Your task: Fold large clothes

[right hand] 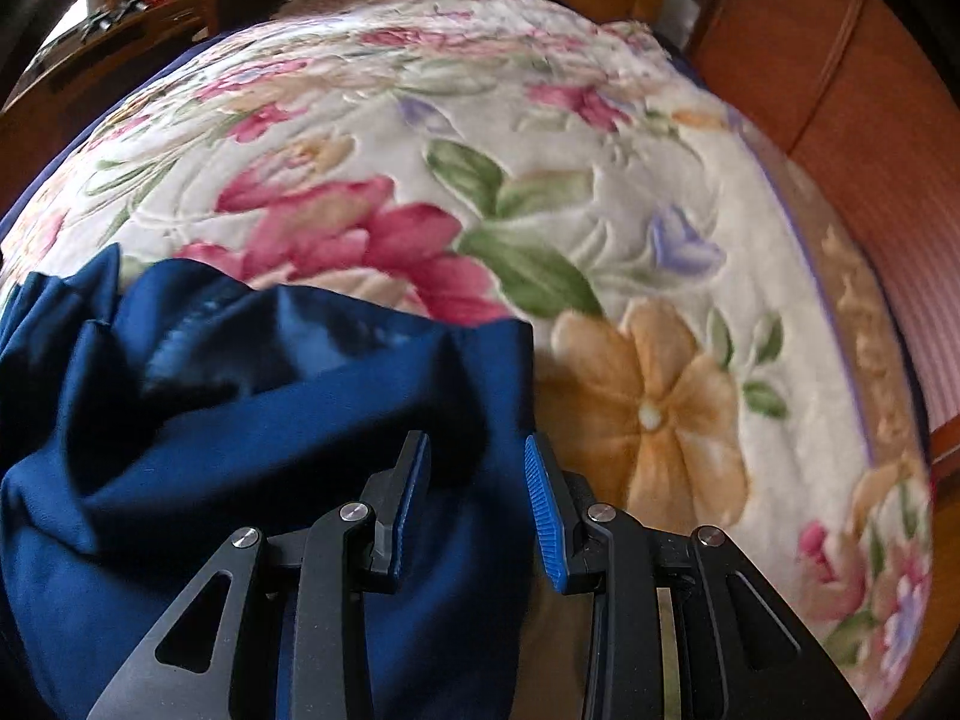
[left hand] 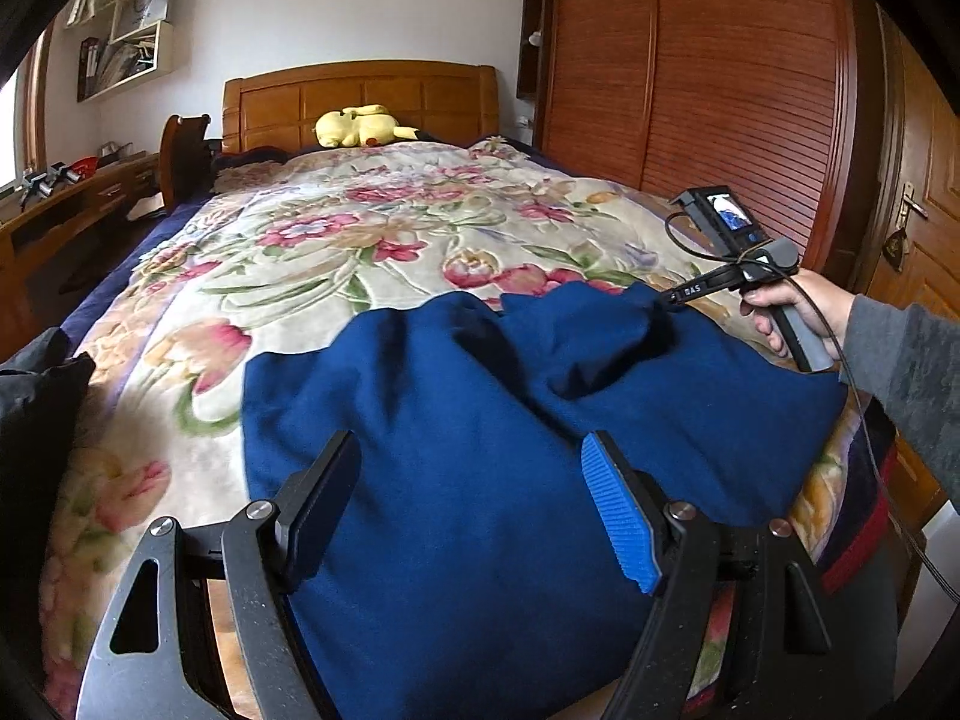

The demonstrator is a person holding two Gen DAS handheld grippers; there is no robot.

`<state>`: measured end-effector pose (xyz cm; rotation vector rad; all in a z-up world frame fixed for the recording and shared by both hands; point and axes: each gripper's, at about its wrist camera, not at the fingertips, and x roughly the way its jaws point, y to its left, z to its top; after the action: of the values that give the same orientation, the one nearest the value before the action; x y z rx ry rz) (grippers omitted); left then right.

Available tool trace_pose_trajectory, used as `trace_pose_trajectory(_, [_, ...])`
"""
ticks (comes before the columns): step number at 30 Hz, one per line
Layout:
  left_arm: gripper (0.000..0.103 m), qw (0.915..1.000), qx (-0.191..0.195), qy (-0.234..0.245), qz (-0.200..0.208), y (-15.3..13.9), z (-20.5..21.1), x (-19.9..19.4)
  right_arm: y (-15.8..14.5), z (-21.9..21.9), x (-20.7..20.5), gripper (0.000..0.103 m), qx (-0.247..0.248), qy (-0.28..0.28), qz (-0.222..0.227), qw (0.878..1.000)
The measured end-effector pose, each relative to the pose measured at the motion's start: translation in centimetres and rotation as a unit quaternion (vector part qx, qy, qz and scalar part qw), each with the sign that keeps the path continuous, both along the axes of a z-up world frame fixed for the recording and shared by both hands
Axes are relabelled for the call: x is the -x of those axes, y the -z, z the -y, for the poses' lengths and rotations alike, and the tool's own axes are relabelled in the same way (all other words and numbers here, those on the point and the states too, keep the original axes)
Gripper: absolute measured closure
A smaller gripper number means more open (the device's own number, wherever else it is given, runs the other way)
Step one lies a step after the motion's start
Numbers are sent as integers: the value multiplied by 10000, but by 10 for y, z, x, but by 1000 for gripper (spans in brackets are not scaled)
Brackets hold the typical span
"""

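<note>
A dark blue garment [left hand: 450,372] lies bunched on the near end of a floral blanket [left hand: 360,240] that covers the bed. My left gripper [left hand: 469,441] hovers over the garment's near part, its jaws wide open and empty. In the left wrist view, a hand [left hand: 804,306] in a grey sleeve holds my right gripper [left hand: 671,299], whose tip is at the garment's far right corner. In the right wrist view, my right gripper [right hand: 475,439] stands partly open over the right edge of the blue garment [right hand: 210,420]. The cloth shows in the gap, and the pads [right hand: 543,510] do not press on it.
A yellow plush toy [left hand: 360,126] rests by the wooden headboard. A tall wooden wardrobe [left hand: 690,90] lines the bed's right side, with a door [left hand: 924,240] beyond it. A desk [left hand: 72,198] stands at the left. Dark cloth [left hand: 36,420] lies at the near left edge.
</note>
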<state>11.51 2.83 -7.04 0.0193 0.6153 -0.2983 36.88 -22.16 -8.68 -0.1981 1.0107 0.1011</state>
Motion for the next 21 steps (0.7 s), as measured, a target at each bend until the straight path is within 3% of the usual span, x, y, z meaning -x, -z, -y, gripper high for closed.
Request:
trace_pose_trajectory(5, [26, 9999, -48, 97, -132, 8, 19, -1, 19, 22, -28, 69, -440, 263, -197, 9985])
trace_pose_trajectory(10, [26, 9995, -196, 142, -209, 15, 35, 0, 27, 25, -39, 72, -605, 20, -82, 9981])
trace_pose_trajectory(12, [26, 9994, -217, 122, -246, 17, 37, -1, 24, 22, -38, 92, -709, -291, 63, 9970])
trace_pose_trajectory(13, [26, 9993, -221, 109, -271, 18, 38, -2, 21, 20, -36, 96, -782, -511, 169, 9955])
trace_pose_trajectory(16, [26, 9993, -202, 98, -289, 19, 42, -5, 5, 17, -20, 99, -718, -933, 717, 9905])
trace_pose_trajectory(21, [26, 9992, -200, 200, -286, 18, 52, -7, -23, 48, -6, 100, -878, -710, 1512, 9820])
